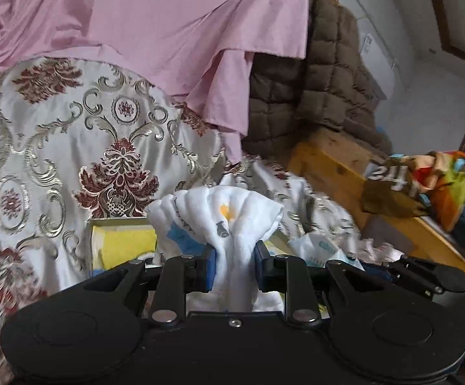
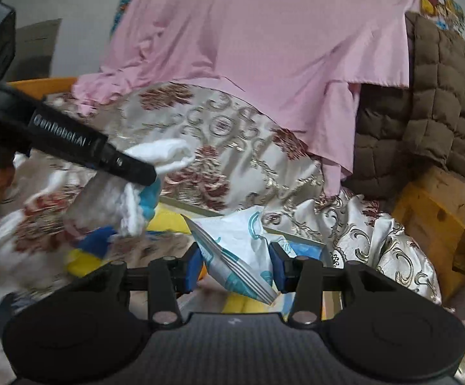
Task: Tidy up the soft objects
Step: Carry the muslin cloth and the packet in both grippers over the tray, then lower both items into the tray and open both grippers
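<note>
Two grips: left gripper (image 1: 232, 264) jaws pinching white cloth (image 1: 219, 215), right gripper (image 2: 236, 264) jaws around half-hidden packet (image 2: 239, 247).

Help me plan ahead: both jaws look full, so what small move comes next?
Probably carry both loads to a drop spot before opening. The left gripper pinches a white cloth, the right gripper a packet; neither hangs over a clear place.
</note>
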Motion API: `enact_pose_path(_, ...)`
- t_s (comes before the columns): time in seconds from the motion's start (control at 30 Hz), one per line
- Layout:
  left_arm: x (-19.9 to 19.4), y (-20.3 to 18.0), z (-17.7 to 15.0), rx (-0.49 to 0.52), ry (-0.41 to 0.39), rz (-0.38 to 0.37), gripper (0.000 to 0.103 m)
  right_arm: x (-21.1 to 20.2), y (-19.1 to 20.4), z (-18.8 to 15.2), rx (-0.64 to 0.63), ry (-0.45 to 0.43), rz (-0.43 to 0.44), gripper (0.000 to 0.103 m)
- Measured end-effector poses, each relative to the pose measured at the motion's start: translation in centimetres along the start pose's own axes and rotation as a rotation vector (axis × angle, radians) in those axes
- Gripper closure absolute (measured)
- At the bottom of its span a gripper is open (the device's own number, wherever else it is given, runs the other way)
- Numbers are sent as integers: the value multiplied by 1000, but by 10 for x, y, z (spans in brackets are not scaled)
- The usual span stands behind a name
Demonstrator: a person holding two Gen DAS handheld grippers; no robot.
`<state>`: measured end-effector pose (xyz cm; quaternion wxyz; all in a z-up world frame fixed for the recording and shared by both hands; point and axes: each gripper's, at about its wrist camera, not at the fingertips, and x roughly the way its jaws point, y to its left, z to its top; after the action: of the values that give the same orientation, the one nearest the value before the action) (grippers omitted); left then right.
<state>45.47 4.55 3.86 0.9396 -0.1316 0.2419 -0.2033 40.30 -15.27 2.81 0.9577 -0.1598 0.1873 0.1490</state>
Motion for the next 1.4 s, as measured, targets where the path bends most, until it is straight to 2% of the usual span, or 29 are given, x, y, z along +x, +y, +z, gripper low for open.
enact_pose_path(0.3,107,42,15,-38,97,57,77,111,-38,7,93,101,-23,54)
enact_pose_path(0.43,134,56,15,-52,136,70,77,146,-49,3,131,160,-2,54)
enact_pose_path(0.6,156,65,15,-51,171,96,77,169,-47,-3,128,198,19,54)
enact_pose_path(0.83,168,64,9,-53,197,109,77,177,-46,-12,150,223,36,50)
enact_pose_path(1.17,162,57,7,-51,177,130,71,165,-49,-17,165,217,33,43)
enact_pose_path(1.27,157,55,6,-67,159,140,65,156,-52,-17,183,204,25,33)
enact_pose_path(1.33,152,53,5,-72,148,146,62,146,-55,-17,194,186,10,22)
enact_pose_path(1.4,145,49,5,-73,135,146,56,136,-58,-16,206,166,-7,20)
